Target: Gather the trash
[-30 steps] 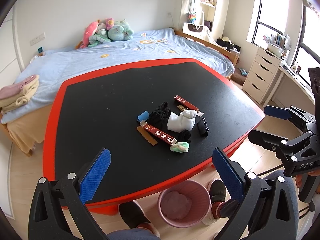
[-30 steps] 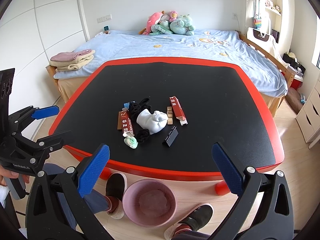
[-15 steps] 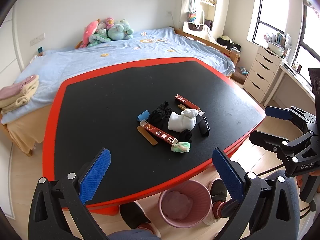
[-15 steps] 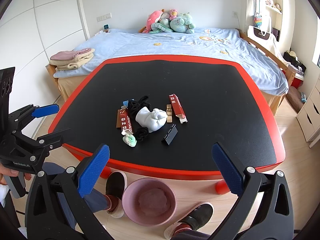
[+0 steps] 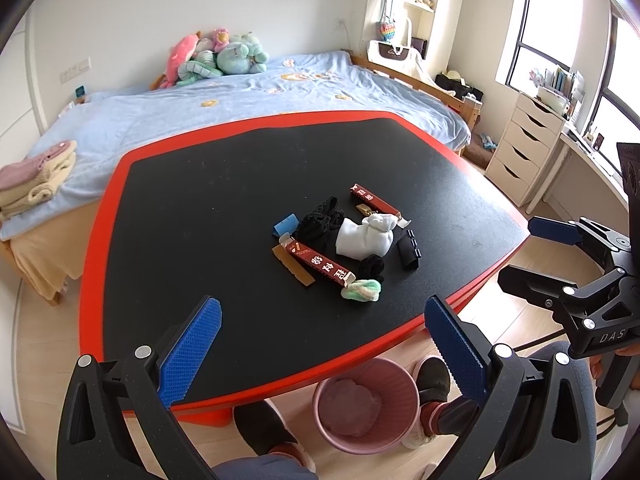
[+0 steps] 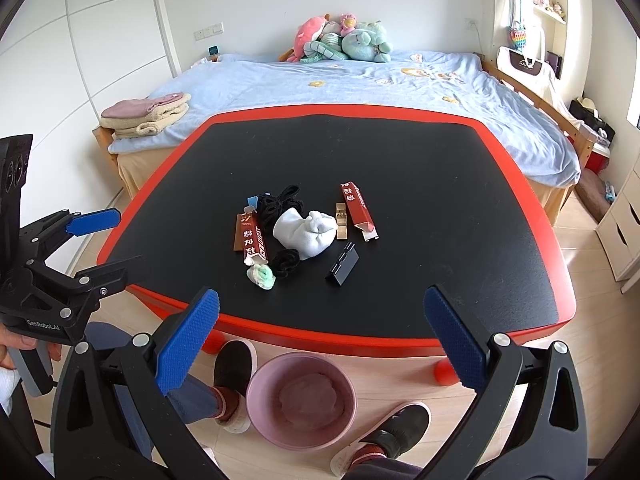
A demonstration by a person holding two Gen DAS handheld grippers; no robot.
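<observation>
A small pile lies mid-table: two red wrappers (image 5: 320, 262) (image 6: 357, 206), a white sock bundle (image 6: 306, 232), black fabric (image 5: 320, 222), a green-white wad (image 6: 262, 276), a black clip (image 6: 343, 266), a blue scrap (image 5: 286, 224) and brown pieces (image 5: 294, 268). A pink bin (image 6: 301, 400) stands on the floor below the table's near edge, also in the left wrist view (image 5: 366, 402). My left gripper (image 5: 322, 352) is open and empty, short of the pile. My right gripper (image 6: 320, 340) is open and empty over the near edge.
The table (image 6: 400, 160) is black with a red rim. A bed (image 6: 360, 80) with plush toys stands behind it. Folded towels (image 6: 146, 114) lie on the bed's left corner. White drawers (image 5: 524, 144) stand at the right. The person's feet (image 6: 236, 380) flank the bin.
Both grippers have moved slightly toward the table, so the pile sits a little higher in both views. Both stay open and empty.
</observation>
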